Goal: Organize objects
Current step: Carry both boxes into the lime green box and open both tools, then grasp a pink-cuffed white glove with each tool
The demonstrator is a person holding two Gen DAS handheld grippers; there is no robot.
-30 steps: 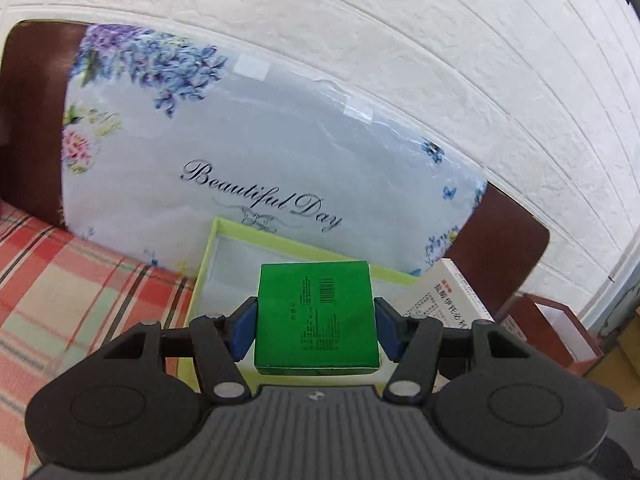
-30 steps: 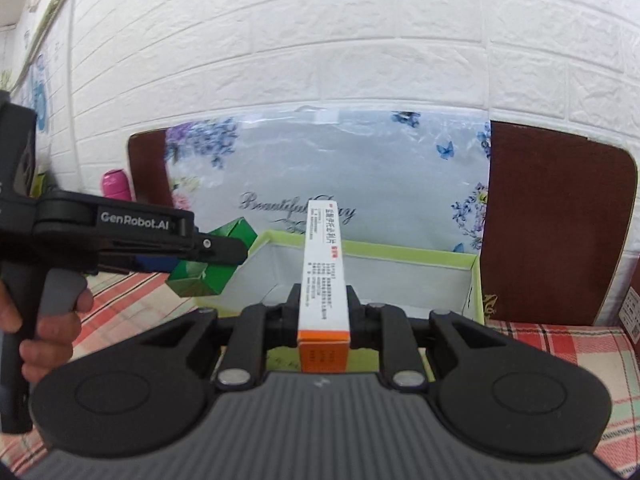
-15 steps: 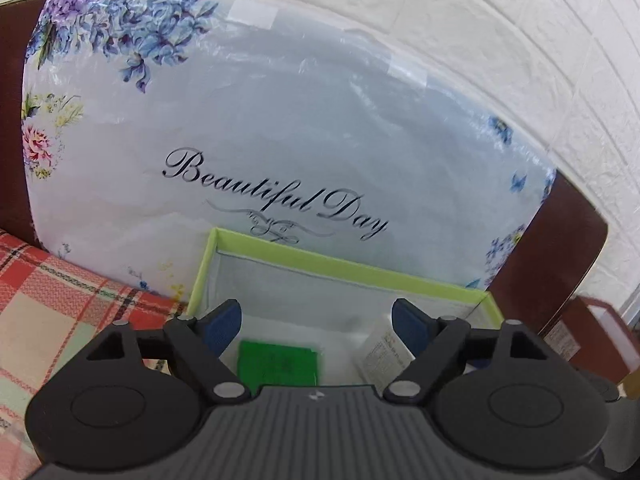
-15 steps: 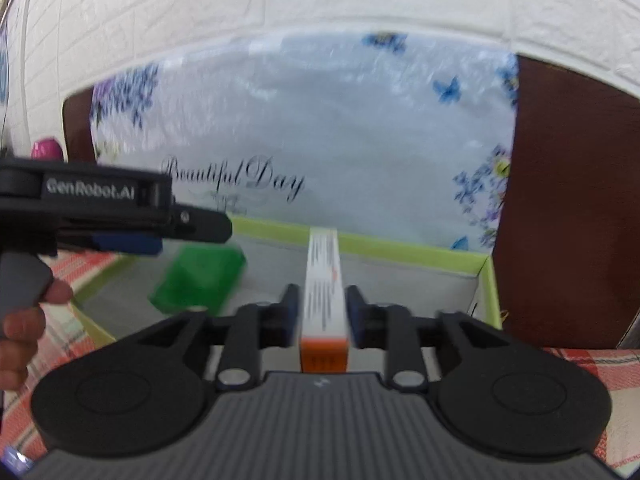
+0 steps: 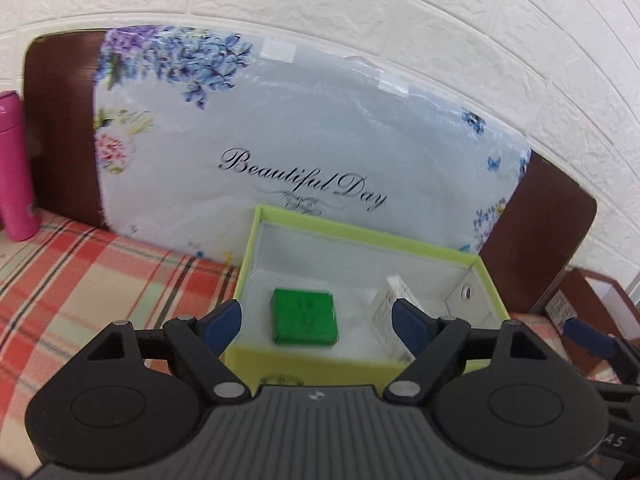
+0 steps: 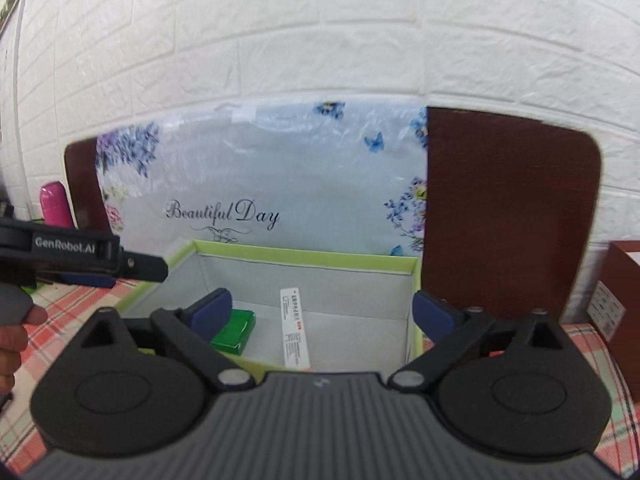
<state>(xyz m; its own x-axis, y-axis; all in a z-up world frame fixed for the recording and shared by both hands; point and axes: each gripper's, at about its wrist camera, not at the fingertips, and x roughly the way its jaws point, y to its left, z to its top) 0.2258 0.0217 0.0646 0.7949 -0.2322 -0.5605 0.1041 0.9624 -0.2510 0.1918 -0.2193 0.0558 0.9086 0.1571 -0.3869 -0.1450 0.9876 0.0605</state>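
In the lime-edged storage box [image 5: 362, 364] that stands on the plaid cloth [image 5: 80, 280], pushed back against the flowered "Beautiful Day" cushion [image 5: 304, 140], both cartons now lie loose on the pale lining. A second ago the left gripper [image 5: 316, 320] was clamped on the green box [image 5: 304, 317] and the right gripper [image 6: 322, 310] on the long white carton with the orange end [image 6: 294, 328], each held above the box's near wall; now the green box lies flat toward the left wall and the white carton lies lengthwise nearer the middle, its orange end toward the near wall. The left fingers [image 5: 224, 320] stand apart with nothing between them, released. The right gripper's jaws are opening, and its blue fingers [image 6: 210, 312] are clear of the carton, which sits on the box floor beyond them, not pressed. Both grippers have drawn back from the box a little, so more of the cloth and the pink bottle [image 5: 16, 168] at the far left shows. My reading is that this pair of placements is finished: two items are stowed side by side without overlapping. A brown carton [image 6: 618, 292] waits at the right edge, perhaps a further item to sort, though I cannot tell.
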